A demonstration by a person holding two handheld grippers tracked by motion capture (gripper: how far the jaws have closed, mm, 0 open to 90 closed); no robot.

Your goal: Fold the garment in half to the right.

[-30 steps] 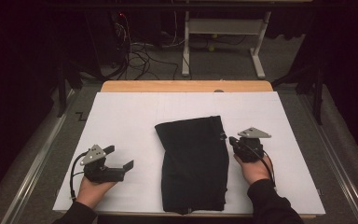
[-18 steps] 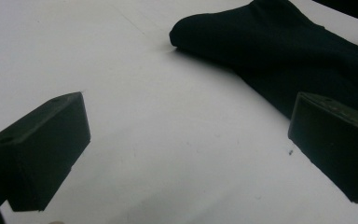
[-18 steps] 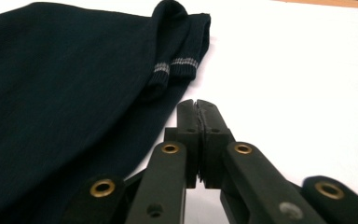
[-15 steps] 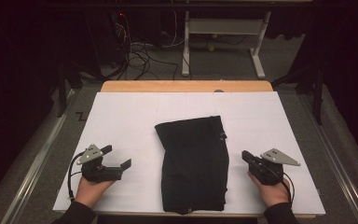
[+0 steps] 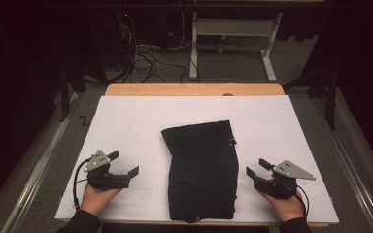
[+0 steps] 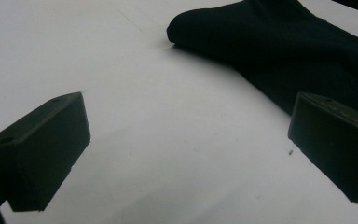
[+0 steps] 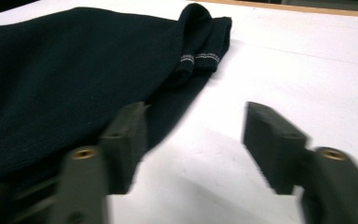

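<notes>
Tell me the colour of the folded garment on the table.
The folded garment is black, with thin pale stitched bands at its cuffs; the right gripper view shows it best.

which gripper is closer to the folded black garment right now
Right. The right gripper sits just off the black garment's right edge, jaws open. The left gripper rests farther out on its left, white table between them.

Overhead view, two close tabletop views

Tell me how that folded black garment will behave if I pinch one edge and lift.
The folded black garment is a soft knit lying flat in layers, so it will probably droop and unfold. It looks light; pushed, it would likely bunch rather than slide across the white sheet.
</notes>
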